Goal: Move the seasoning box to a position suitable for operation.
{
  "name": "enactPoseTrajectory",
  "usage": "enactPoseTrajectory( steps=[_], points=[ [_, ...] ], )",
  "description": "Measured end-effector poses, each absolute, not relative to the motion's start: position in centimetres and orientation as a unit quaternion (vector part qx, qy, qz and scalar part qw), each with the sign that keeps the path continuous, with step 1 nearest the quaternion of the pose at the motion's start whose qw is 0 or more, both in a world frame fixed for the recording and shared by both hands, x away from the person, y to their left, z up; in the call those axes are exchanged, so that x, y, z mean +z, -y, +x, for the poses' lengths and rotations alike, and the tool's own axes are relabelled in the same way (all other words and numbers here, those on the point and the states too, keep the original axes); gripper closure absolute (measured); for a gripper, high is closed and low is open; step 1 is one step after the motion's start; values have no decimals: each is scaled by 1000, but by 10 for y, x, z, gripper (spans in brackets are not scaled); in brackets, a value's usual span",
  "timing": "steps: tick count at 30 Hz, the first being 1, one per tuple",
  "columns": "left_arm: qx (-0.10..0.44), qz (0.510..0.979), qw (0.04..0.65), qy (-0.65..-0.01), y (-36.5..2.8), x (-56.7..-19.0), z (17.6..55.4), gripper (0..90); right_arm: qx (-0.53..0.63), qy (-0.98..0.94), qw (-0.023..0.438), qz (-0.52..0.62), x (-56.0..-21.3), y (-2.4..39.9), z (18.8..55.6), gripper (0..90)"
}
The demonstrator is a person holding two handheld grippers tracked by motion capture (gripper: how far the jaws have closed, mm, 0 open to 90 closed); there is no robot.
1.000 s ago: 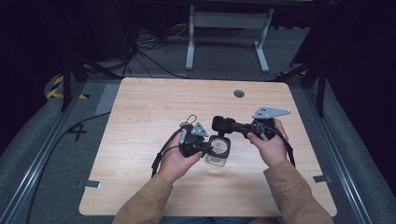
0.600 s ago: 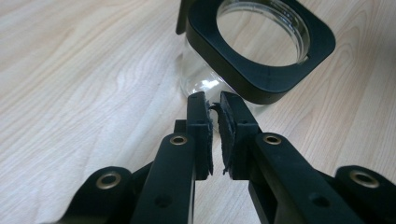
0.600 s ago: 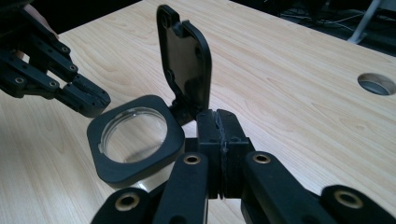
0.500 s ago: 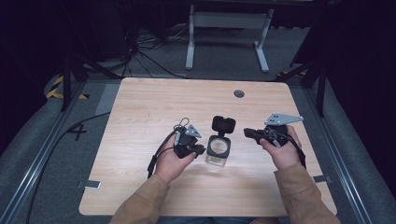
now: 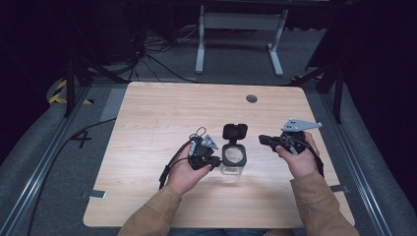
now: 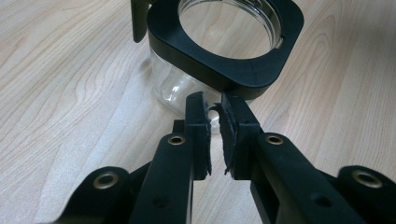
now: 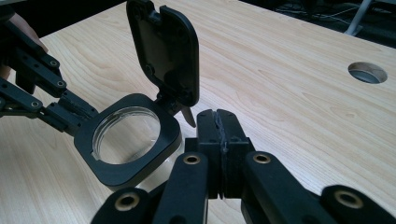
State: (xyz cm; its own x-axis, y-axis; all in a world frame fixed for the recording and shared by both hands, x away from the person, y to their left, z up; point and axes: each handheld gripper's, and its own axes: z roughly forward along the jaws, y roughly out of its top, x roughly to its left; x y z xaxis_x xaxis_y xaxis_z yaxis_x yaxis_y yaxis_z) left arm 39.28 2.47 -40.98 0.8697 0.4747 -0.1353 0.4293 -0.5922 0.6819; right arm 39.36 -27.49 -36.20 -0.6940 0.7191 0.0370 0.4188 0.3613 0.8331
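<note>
My left jaws (image 6: 214, 122) stand slightly apart just short of the jar (image 6: 187, 88), having just widened a little, nothing between them. My right jaws (image 7: 217, 135), pressed together, sit beside its raised lid (image 7: 163, 51). Steadying the jar's collar (image 6: 261, 70) on the bench (image 5: 157, 113) should come first.

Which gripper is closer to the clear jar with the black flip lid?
Left. The left gripper sits right against the jar at its near-left side, while the right gripper hangs off to its right, apart from it.
</note>
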Motion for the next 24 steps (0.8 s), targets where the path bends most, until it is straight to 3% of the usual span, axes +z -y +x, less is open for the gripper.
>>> enactPoseTrajectory(
  steps=[11, 17, 20, 24],
  points=[
    [46, 878, 391, -273, -63, -380, 390, 755, 451, -801, 173, 354, -352, 295, 388, 890],
    [58, 865, 392, -307, -107, -371, 381, 704, 439, -808, 174, 353, -350, 314, 381, 738],
    [65, 862, 387, -321, -127, -372, 377, 653, 426, -817, 167, 351, -353, 325, 377, 626],
    [77, 857, 383, -335, -149, -375, 374, 578, 420, -818, 169, 354, -358, 335, 374, 546]
  ],
)
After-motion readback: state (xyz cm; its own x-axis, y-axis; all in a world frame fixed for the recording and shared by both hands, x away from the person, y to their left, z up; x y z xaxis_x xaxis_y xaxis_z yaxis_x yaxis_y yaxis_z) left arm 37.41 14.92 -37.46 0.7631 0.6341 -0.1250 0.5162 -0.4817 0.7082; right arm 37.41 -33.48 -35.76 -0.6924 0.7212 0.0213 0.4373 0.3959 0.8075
